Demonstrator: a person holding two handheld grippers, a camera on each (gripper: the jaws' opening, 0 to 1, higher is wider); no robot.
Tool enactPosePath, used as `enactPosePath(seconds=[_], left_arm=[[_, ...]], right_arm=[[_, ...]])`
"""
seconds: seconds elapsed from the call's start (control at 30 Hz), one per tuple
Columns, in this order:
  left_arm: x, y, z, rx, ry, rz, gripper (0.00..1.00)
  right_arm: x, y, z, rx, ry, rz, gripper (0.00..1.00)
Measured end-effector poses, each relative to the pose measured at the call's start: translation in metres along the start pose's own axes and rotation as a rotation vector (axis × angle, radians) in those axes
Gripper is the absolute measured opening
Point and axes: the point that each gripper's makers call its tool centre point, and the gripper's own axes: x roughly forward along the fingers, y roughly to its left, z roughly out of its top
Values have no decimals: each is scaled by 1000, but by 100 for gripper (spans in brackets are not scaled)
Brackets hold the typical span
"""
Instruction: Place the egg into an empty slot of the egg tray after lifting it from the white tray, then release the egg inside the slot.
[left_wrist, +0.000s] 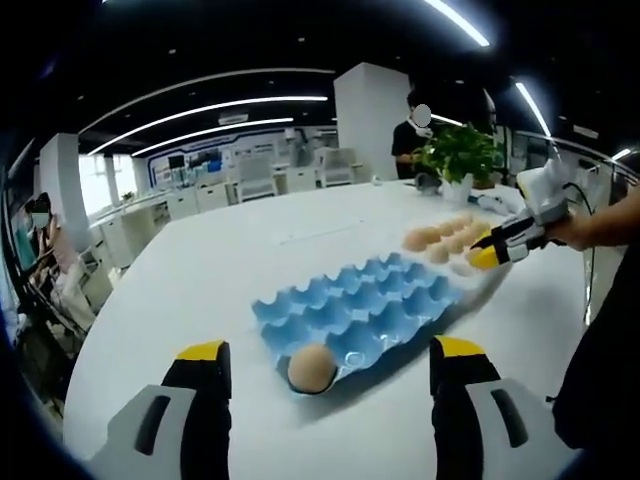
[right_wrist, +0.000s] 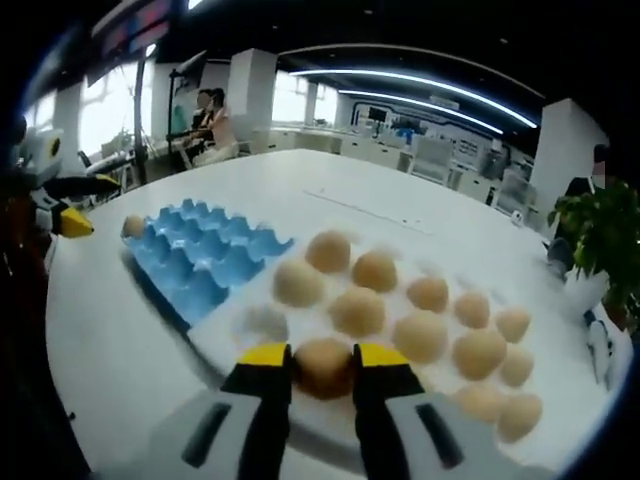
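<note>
On the white table lies a blue egg tray with one brown egg in its near corner slot. My left gripper hangs open just short of that corner, jaws wide apart with nothing between them. Beyond it, the white tray carries several eggs. In the right gripper view my right gripper is shut on a brown egg at the near edge of the white tray. The blue egg tray lies to its left. The right gripper also reaches in from the right in the left gripper view.
A potted plant stands at the table's far side behind the white tray. A person stands beyond it; others sit at the room's edge. The left gripper shows at the left past the blue tray. Bare tabletop surrounds the trays.
</note>
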Motion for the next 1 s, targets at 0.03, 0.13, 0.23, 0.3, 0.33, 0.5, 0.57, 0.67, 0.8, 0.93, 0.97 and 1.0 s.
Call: enactPosePath(seconds=[0.03, 0.13, 0.23, 0.3, 0.33, 0.5, 0.57, 0.67, 0.8, 0.93, 0.97, 1.0], left_arm=[[0, 0, 0, 2, 2, 0, 82], [0, 0, 0, 2, -2, 1, 82], [0, 1, 1, 10, -3, 3, 82], [0, 1, 1, 12, -4, 4, 83], [-1, 2, 1, 11, -3, 6, 83], [-1, 4, -1, 13, 0, 11, 83], [-1, 5, 0, 12, -2, 11, 83], [-1, 3, -2, 11, 5, 0, 82], [-2, 6, -1, 25, 0, 18, 84], [-1, 7, 0, 22, -2, 18, 83], [-1, 7, 0, 23, -2, 17, 83], [-1, 6, 0, 23, -1, 13, 83]], right_arm=[[0, 0, 1, 2, 0, 1, 23], [-1, -2, 2, 19, 12, 5, 22], [-3, -3, 4, 28, 9, 12, 22], [-7, -4, 10, 40, -9, 11, 22], [-8, -4, 13, 46, -15, 10, 22], [-11, -6, 28, 46, -42, 13, 22], [-10, -5, 29, 47, -42, 17, 22], [-10, -4, 31, 48, -46, 24, 22], [-9, -2, 34, 43, -48, 29, 22], [-8, 2, 36, 43, -43, 44, 22], [-8, 3, 36, 40, -40, 48, 22], [-8, 4, 36, 38, -39, 49, 22]])
